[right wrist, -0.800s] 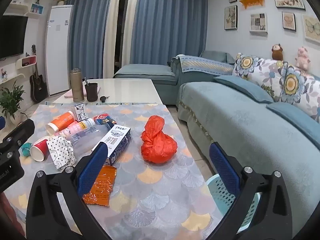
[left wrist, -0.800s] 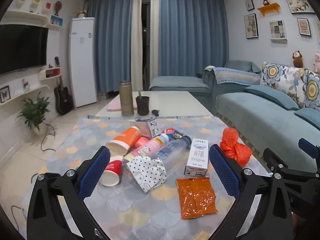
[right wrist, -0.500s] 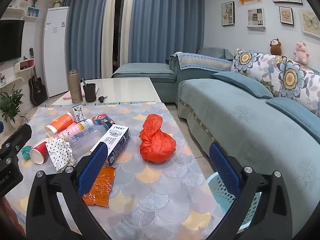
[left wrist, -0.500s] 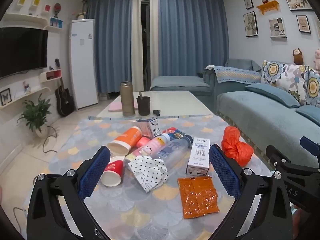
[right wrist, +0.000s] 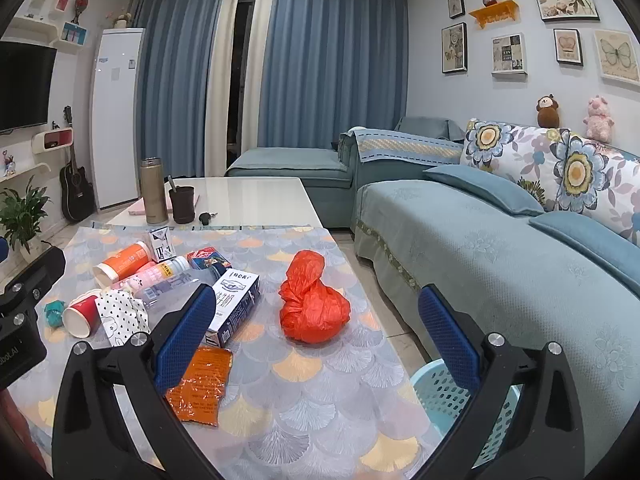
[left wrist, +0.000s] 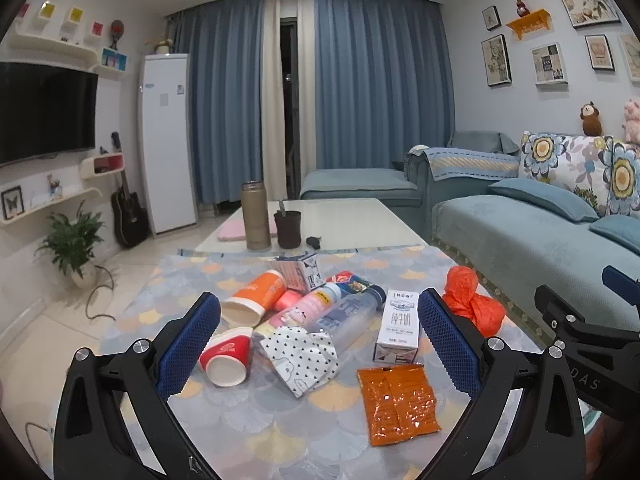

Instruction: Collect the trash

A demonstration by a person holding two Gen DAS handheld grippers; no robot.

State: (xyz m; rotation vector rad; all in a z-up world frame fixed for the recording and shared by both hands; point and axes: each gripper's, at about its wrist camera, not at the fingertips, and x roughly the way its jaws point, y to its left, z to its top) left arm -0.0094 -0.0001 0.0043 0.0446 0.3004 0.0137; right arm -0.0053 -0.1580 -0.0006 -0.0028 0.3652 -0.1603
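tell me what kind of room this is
A home living room, most likely. A blue sofa with flowered cushions runs along one wall, a television hangs opposite, and a low table strewn with trash stands between them.

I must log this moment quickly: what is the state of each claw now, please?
Left claw: open, holding nothing, above the trash on the table.
Right claw: open, holding nothing, near the red bag.

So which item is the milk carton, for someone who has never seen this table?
On the patterned tablecloth, look just left of the knotted orange bag. The milk carton lies there beside a clear bottle: the only white box with blue print.
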